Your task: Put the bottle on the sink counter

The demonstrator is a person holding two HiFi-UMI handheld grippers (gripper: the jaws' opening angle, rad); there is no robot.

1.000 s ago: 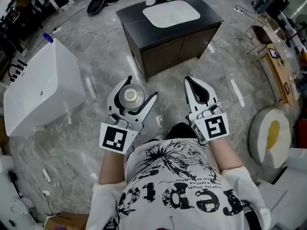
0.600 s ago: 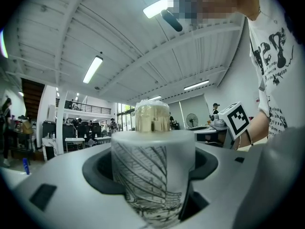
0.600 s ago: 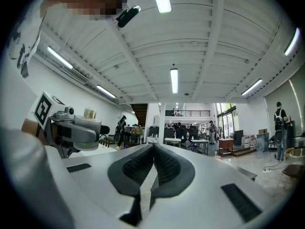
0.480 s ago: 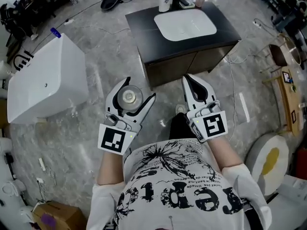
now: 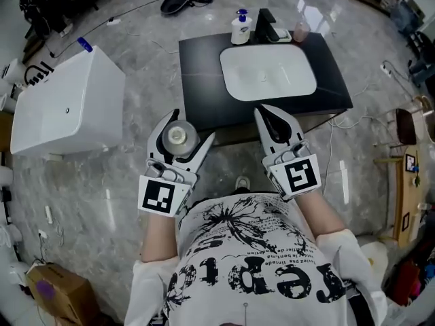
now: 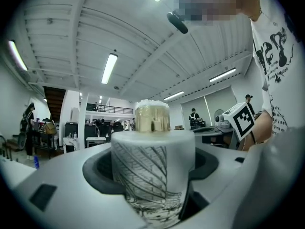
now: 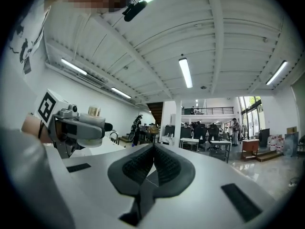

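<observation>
- Left tongs (image 5: 192, 125) are clamped on the bottle (image 5: 178, 136). The pads press its patterned white body on both sides and the gold cap points up.
- The grip is the same as half a second ago, with the bottle in the same spot in the tongs.
- Right tongs (image 5: 264, 111) are clenched, with the pads meeting and nothing between them, unchanged from before.
- The bottle is in the air, held in front of the person's chest. It is not on the counter (image 5: 204, 66).
- Change: the dark counter with the white basin (image 5: 268, 73) has come closer in the head view. Its near edge now sits right at the tips of both tongs, whereas earlier it was well ahead of them.
- The soap dispenser (image 5: 240, 29) at the back of the counter is in the same place on it.
- The white box (image 5: 68, 104) on the floor to the left has shifted further down the picture with the view.
</observation>
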